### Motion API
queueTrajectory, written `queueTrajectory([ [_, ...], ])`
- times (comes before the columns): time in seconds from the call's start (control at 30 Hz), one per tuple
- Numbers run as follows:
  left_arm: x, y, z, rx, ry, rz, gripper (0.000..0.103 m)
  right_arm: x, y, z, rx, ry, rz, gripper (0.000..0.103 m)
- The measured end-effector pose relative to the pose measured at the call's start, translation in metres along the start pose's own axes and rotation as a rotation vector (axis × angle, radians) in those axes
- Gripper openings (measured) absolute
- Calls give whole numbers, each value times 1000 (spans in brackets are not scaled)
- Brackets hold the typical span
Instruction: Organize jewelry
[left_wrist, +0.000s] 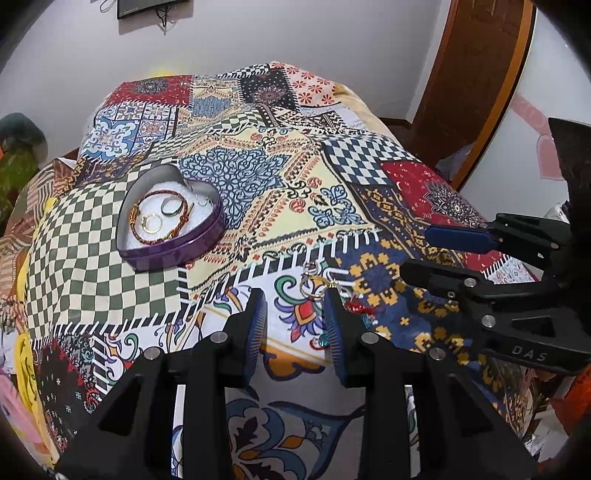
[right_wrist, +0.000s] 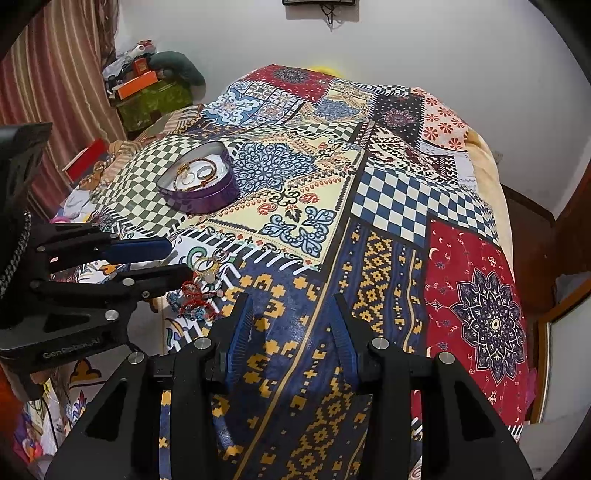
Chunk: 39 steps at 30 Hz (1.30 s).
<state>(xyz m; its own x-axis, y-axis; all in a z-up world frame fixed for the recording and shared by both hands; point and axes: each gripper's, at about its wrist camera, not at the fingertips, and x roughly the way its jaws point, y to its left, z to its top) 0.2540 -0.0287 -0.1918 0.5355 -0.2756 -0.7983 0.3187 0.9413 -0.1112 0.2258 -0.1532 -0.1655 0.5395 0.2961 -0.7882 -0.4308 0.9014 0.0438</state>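
Left wrist view: left gripper (left_wrist: 295, 295) jaws part-open, nothing between them.
Right gripper (right_wrist: 291, 306): part-open, empty.
Gold ring (left_wrist: 314, 286): on bedspread (left_wrist: 258, 177), at left gripper's 12 o'clock.
Handling: light, stiff, slippery; pinch across band.
Heart tin (left_wrist: 170, 218): 10 o'clock.

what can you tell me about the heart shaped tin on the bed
The heart-shaped tin looks like metal, purple outside and silvery inside, with no lid on it. It sits upright on the green-checked patch of the patchwork bedspread. On its white lining lie a braided red and gold bracelet and several rings. Neither claw touches it.
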Motion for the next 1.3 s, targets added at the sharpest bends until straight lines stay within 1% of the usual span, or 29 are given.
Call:
queueTrajectory([
  [0.1, 6, -3, 4, 16, 15, 4, 31, 0, -3, 2, 15, -1, 8, 39],
  [0.27, 14, -7, 8, 19, 30, -34, 31, 1, -6, 0, 15, 0, 6, 39],
  [0.47, 20, -15, 11, 31, 36, -46, 31, 2, -13, -2, 32, 8, 2, 39],
  [0.6, 22, -17, 10, 35, 25, -17, 31, 0, -17, -2, 41, 3, 6, 39],
  [0.77, 12, -4, 4, -5, 11, 7, 31, 1, -14, 1, 36, 7, 31, 39],
  [1.0, -10, 25, -12, -75, -11, 33, 31, 9, 8, 9, -45, 14, 68, 39],
  [1.13, -14, 35, -20, -94, -12, 55, 31, 17, 17, 17, -61, 32, 97, 39],
  [1.23, -15, 38, -24, -104, -13, 48, 31, 20, 23, 20, -82, 33, 113, 39],
  [1.3, -14, 38, -26, -102, -16, 50, 31, 25, 29, 21, -103, 51, 121, 39],
])
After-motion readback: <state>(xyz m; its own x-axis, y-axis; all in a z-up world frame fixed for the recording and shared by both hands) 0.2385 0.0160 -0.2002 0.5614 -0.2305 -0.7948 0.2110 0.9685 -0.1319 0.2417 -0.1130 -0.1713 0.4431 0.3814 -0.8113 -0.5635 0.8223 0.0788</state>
